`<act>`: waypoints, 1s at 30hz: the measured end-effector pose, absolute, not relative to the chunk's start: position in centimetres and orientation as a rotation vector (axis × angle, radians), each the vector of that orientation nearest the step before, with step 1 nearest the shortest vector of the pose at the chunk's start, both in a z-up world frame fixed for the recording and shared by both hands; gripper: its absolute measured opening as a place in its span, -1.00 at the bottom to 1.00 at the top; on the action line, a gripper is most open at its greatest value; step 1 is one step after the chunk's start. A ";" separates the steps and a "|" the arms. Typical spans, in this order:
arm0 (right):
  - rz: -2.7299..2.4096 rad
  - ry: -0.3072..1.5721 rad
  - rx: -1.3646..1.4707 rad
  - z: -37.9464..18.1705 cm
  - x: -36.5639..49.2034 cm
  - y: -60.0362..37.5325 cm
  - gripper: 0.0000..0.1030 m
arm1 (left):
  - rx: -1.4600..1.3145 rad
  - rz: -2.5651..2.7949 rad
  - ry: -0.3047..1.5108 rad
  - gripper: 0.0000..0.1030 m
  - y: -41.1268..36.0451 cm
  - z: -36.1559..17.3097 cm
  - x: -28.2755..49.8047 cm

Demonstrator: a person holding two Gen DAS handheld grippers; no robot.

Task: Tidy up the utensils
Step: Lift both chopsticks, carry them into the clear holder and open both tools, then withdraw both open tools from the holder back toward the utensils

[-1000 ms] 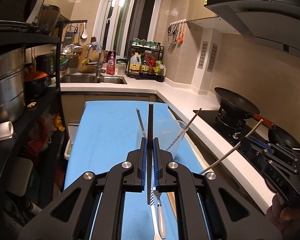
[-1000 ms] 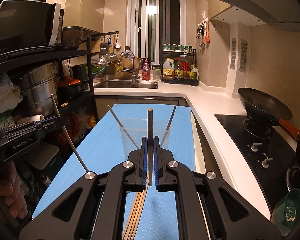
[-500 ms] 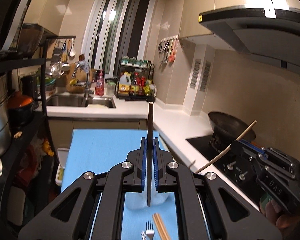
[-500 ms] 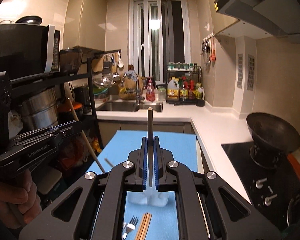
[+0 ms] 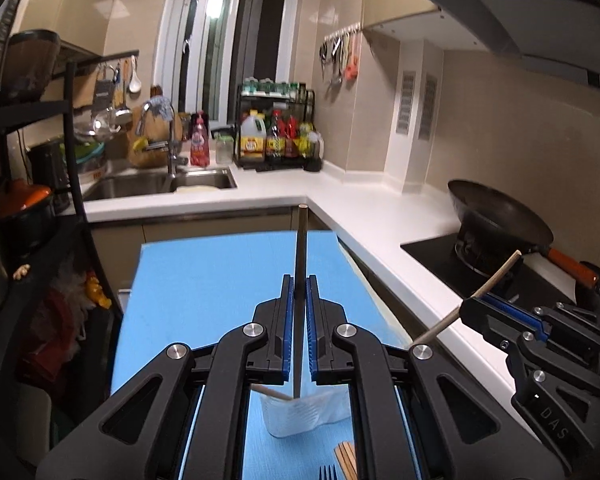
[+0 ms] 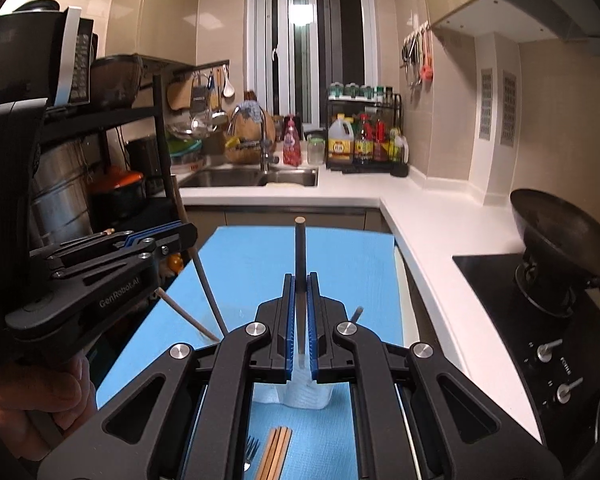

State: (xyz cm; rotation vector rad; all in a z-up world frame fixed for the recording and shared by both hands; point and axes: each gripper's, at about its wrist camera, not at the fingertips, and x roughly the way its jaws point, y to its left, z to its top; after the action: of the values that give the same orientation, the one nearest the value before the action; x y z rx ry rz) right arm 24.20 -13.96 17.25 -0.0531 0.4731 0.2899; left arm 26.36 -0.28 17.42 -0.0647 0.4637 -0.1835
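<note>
Pinching a single chopstick apiece, two handheld grippers hang over a blue mat [image 5: 204,280] in a narrow home kitchen. Nearest the cameras, at the mat's near edge, a bundle of wooden chopsticks [image 6: 275,458] lies flat just beside a fork [image 6: 251,454], both partly hidden behind the gripper bodies. Just beyond them stands a clear plastic cup [image 5: 304,412] on the mat, with the pale end of another chopstick resting across its rim. The left gripper [image 5: 299,292] has its blue-lined jaws pressed together on a dark chopstick [image 5: 302,248] that sticks up past the fingertips and runs down toward the cup's mouth. The right gripper [image 6: 299,292] is likewise clamped on its own chopstick [image 6: 300,248], whose lower end reaches down to the cup; seen from the left camera this stick looks light-coloured and leans away at a slant. A bare hand [image 6: 40,400] grips the left tool's handle at the frame's edge. Farther back, a white countertop [image 5: 380,208] wraps around the corner, carrying a black wok [image 5: 496,216] on the stove to the right. A steel sink [image 6: 252,176] with a tall faucet sits at the far wall, next to a rack of bottles [image 6: 364,140] beneath the window.
</note>
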 end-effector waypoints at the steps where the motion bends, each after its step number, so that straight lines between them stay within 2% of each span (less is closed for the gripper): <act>1: 0.298 0.488 -0.064 16.9 24.2 -13.8 -0.81 | -0.063 -0.196 0.482 -0.88 -0.4 17.0 26.5; 2: 0.299 0.493 -0.073 16.7 24.2 -13.8 -0.78 | -0.057 -0.214 0.509 -0.86 -0.6 16.5 26.8; 3: 0.294 0.492 -0.076 16.6 24.0 -13.7 -0.59 | -0.056 -0.227 0.520 -0.80 -0.7 16.4 26.8; 5: 0.292 0.488 -0.065 16.6 23.6 -14.1 -0.52 | -0.059 -0.248 0.515 -0.27 -0.6 16.6 26.3; 7: 0.290 0.482 -0.053 16.8 22.9 -14.7 -0.51 | -0.059 -0.254 0.479 -0.21 -0.2 17.4 25.2; 13: 0.288 0.442 -0.037 18.0 19.4 -16.2 -0.51 | -0.113 -0.236 0.426 -0.21 1.6 19.0 21.5; 15: 0.283 0.431 -0.033 18.2 17.8 -16.6 -0.51 | -0.126 -0.223 0.414 -0.25 2.3 18.9 19.7; 18: 0.288 0.422 -0.014 18.1 15.4 -17.1 -0.51 | -0.129 -0.204 0.409 -0.41 2.9 18.1 16.8; 22: 0.298 0.417 0.002 16.8 11.7 -17.7 -0.53 | -0.132 -0.189 0.421 -0.59 3.5 15.5 13.2; 26: 0.299 0.450 0.024 14.2 9.0 -18.2 -0.79 | -0.151 -0.178 0.469 -0.66 3.7 11.9 10.4; 30: 0.290 0.515 0.061 10.8 7.3 -18.4 -0.81 | -0.189 -0.161 0.543 -0.66 4.0 7.6 8.3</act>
State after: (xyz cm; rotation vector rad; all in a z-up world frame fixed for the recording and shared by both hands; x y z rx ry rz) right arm 7.29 -18.44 10.80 0.0611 0.5153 0.2900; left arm 8.28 4.04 7.59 -0.1894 0.5426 -0.1613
